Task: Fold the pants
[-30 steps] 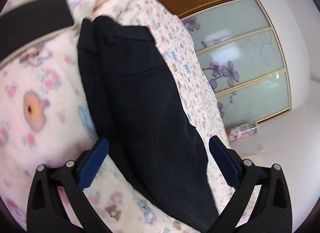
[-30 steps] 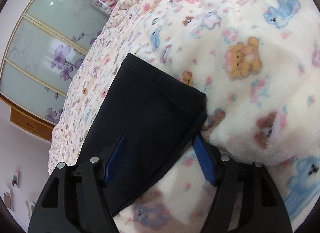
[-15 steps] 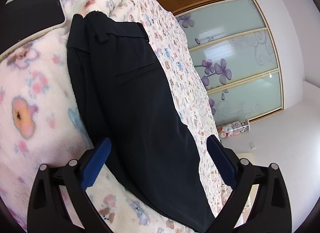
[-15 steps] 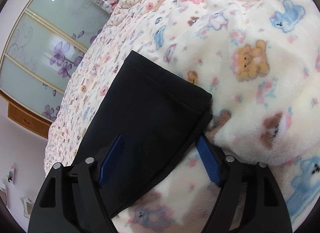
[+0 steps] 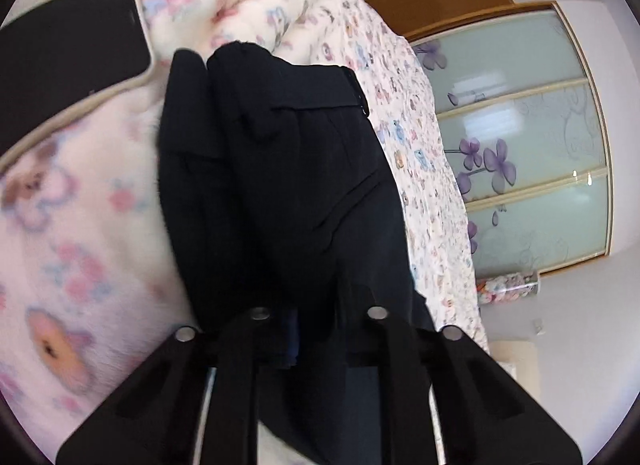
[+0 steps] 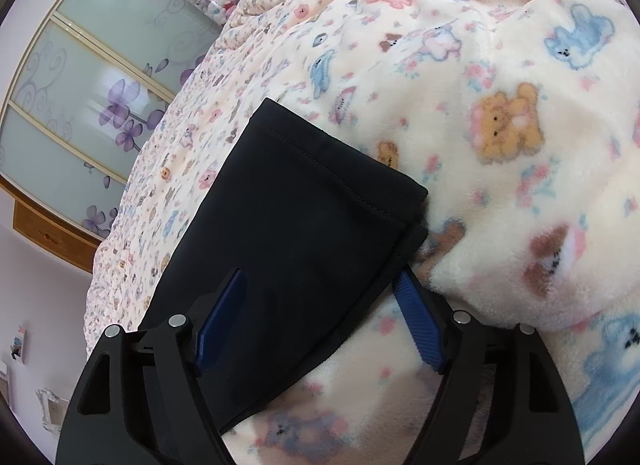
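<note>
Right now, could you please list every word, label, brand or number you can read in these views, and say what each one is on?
None can be read.
Pants: plain black, no tag or brand showing.
Blanket: bears and rabbits only, no lettering.
Wardrobe doors: purple flowers and swirls, no words.
Phone: screen dark.
Small frame on the wall: too small to read.

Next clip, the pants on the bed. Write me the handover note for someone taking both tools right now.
Left tool: jaws have just closed, shut on the black pants partway down from the waistband, cloth pinched between them.
Right tool: open, fingers either side of the leg near the hem, not gripping.
Pants lie lengthwise on the animal-print blanket; a phone sits beside the waistband.
Done: left grasp.
Left: close the right tool on the hem end, then make the fold.
</note>
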A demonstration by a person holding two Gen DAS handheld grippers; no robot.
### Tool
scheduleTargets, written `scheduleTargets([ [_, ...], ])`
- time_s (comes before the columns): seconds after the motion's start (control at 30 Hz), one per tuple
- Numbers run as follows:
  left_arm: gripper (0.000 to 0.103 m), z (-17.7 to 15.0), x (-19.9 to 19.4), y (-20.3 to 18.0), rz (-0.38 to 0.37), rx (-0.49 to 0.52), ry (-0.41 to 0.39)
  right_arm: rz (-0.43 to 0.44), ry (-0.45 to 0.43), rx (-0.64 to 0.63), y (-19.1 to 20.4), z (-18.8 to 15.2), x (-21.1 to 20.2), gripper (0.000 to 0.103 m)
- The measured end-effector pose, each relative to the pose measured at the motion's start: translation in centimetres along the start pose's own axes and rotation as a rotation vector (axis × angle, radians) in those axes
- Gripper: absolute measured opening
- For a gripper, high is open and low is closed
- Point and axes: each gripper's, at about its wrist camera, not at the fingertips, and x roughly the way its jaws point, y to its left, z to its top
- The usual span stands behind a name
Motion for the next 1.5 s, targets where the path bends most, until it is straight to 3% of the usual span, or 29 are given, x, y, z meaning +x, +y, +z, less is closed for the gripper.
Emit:
scheduleTargets([
  [0.23,0.010,-1.4,-1.5,1.3,0.062,0.066,-0.068,0.021,0.001,0.020,-0.5,0.1,0.0,0.077],
  [0.37,0.015,-2.8,-0.8,-0.1,0.180,0.195,-0.145,0.050,-0.003,0.061,-1.1,0.3,-0.3,0.077],
  [0.47,0.028,-4.1,-2.2,-1.6,0.249,0.241,-0.206,0.098,-0.014,0.128,-2.2,0.5,-0.8,0.077],
  [0.53,0.056,-5.5,-3.6,-2.6,0.285,0.247,-0.295,0.132,-0.019,0.184,-3.1,0.7,-1.0,0.074],
  [0.6,0.079,-8.1,-5.9,-4.1,0.330,0.263,-0.441,0.150,-0.030,0.236,-3.9,0.8,-1.2,0.064],
  [0.67,0.082,-11.4,-7.0,-6.3,0.254,0.345,-0.511,0.173,-0.049,0.312,-5.1,0.7,-1.6,0.058],
  [0.73,0.092,-13.7,-6.2,-8.5,0.197,0.435,-0.476,0.181,-0.051,0.349,-5.7,0.8,-1.6,0.056],
  [0.87,0.094,-18.1,-2.2,-11.8,0.094,0.566,-0.278,0.148,-0.037,0.309,-5.2,0.9,-1.2,0.054],
  [0.97,0.095,-20.2,0.6,-12.0,0.096,0.601,-0.207,0.172,-0.034,0.304,-5.3,1.4,-0.6,0.054],
  [1.03,0.095,-20.9,2.4,-11.4,0.140,0.624,-0.180,0.185,-0.033,0.289,-5.2,1.5,-0.4,0.054],
  [1.07,0.095,-20.7,3.2,-11.0,0.171,0.623,-0.149,0.188,-0.034,0.277,-5.1,1.7,-0.2,0.047],
  [1.1,0.095,-20.4,3.5,-11.0,0.177,0.614,-0.131,0.177,-0.032,0.265,-5.1,1.7,-0.1,0.032],
  [1.2,0.097,-20.3,3.2,-10.5,0.153,0.598,-0.151,0.165,-0.026,0.281,-5.7,1.6,0.3,0.019],
  [1.33,0.100,-20.8,4.0,-10.5,0.163,0.610,-0.151,0.180,-0.089,0.248,-4.6,1.2,-1.1,0.016],
  [1.5,0.101,-20.9,4.6,-10.8,0.193,0.626,-0.142,0.183,-0.211,0.093,-0.2,0.4,-3.7,0.016],
])
